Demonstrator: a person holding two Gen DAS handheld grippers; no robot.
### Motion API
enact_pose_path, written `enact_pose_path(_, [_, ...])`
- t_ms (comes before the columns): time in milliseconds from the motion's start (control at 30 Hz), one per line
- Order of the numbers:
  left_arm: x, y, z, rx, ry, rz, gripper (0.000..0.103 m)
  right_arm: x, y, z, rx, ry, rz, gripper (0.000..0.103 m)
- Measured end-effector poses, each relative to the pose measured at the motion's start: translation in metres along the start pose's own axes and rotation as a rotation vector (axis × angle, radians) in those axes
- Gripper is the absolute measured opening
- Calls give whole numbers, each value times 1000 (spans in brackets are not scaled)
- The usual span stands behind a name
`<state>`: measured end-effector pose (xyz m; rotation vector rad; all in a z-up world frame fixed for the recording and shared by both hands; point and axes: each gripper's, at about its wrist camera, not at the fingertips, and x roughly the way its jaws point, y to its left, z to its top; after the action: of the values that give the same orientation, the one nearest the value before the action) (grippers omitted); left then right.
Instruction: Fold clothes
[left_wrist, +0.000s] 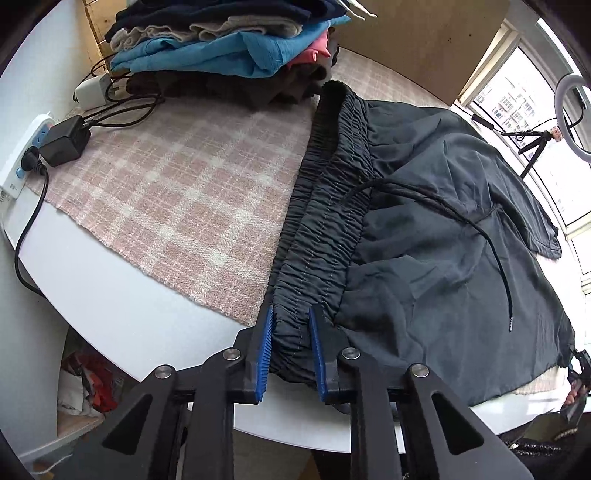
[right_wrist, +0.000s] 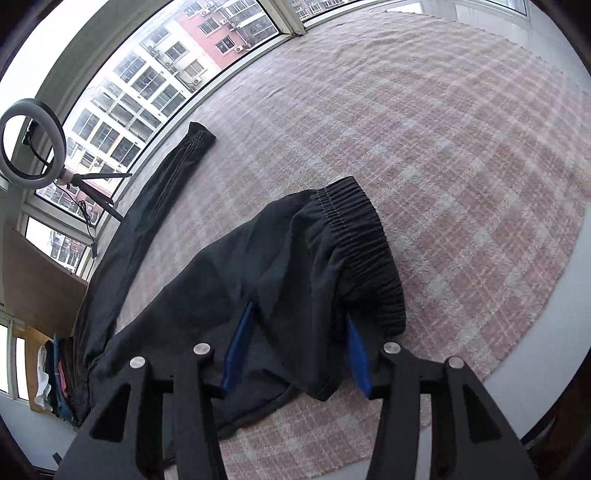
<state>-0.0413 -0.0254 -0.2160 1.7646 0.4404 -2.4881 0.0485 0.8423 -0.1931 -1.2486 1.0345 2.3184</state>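
Black drawstring trousers (left_wrist: 443, 229) lie across the pink checked cloth (left_wrist: 177, 192) on the table. My left gripper (left_wrist: 291, 314) is shut on the near end of the gathered elastic waistband (left_wrist: 332, 192), with the band bunched between its blue pads (left_wrist: 266, 343). The drawstring (left_wrist: 495, 243) trails loose over the fabric. In the right wrist view one trouser leg's elastic cuff (right_wrist: 364, 240) drapes over my right gripper (right_wrist: 300, 314). Its blue pads (right_wrist: 238, 347) stand wide apart, with cloth lying between them and hiding the fingertips. The other leg (right_wrist: 155, 195) stretches away toward the window.
A stack of folded clothes (left_wrist: 229, 40) sits at the back of the table. A power strip (left_wrist: 22, 155), a black adapter (left_wrist: 66, 140) and cables lie at the left edge. A ring light on a tripod (right_wrist: 33, 144) stands by the window. The white table rim (left_wrist: 122, 302) runs close to me.
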Motion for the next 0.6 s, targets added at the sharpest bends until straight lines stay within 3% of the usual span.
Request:
enact_pose_path(100, [-2,-3,4,2,2,4,16,-16,-11,-2,44,-76,-39,47])
enact_pose_path(267, [2,-5,10,15,29,18,16,-38,-27,-6,101,-131,-87,47])
enact_pose_path(367, [5,-5,13,17,47,24,16,-58,-42,-6,155,-209,-38,47])
enact_pose_path(467, [8,-4,16,18,59,25,16,-64,-63,1,241,-174,103,49])
enact_pose_path(533, [8,-4,16,21,62,24,16,-67,-70,-1,283,-135,148,49])
enact_pose_path(600, [8,-3,16,25,66,23,16,-64,-72,-10,310,-90,137,49])
